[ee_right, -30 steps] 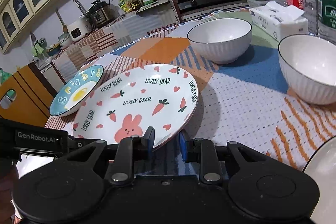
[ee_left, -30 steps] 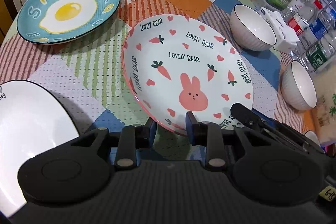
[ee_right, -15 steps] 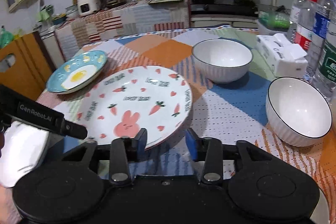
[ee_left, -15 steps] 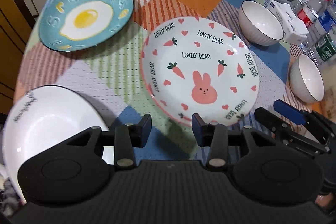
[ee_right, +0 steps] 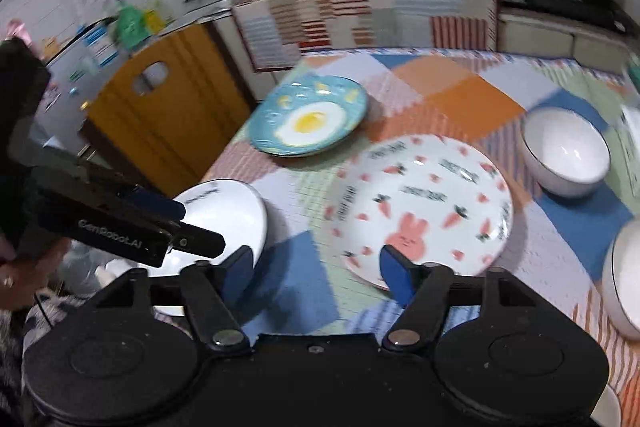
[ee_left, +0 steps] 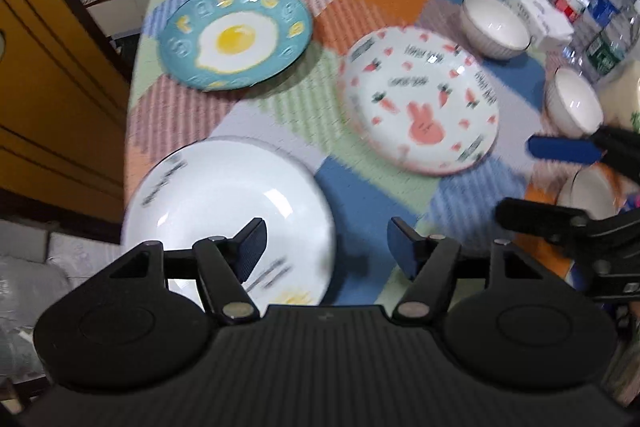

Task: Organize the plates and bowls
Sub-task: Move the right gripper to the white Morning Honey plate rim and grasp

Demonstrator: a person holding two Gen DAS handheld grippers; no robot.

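Two black grippers hovering empty over glossy round crockery.
Left gripper (ee_left: 324, 247) and right gripper (ee_right: 316, 269), blue-padded jaws just opening, gripping nothing; bunny plate (ee_right: 420, 207), white plate (ee_left: 228, 211), egg plate (ee_left: 236, 35) and ribbed bowls (ee_right: 566, 151) are sitting apart on a quilted patchwork tablecloth (ee_left: 372, 195).

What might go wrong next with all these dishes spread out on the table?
The white plate lies at the table's near corner, apparently over the edge; a knock might send it off. Both tongs, left and right, have just been opening and hold nothing, close together, so they could collide. The rabbit plate lies near a white bowl; sliding it carelessly might chip either.
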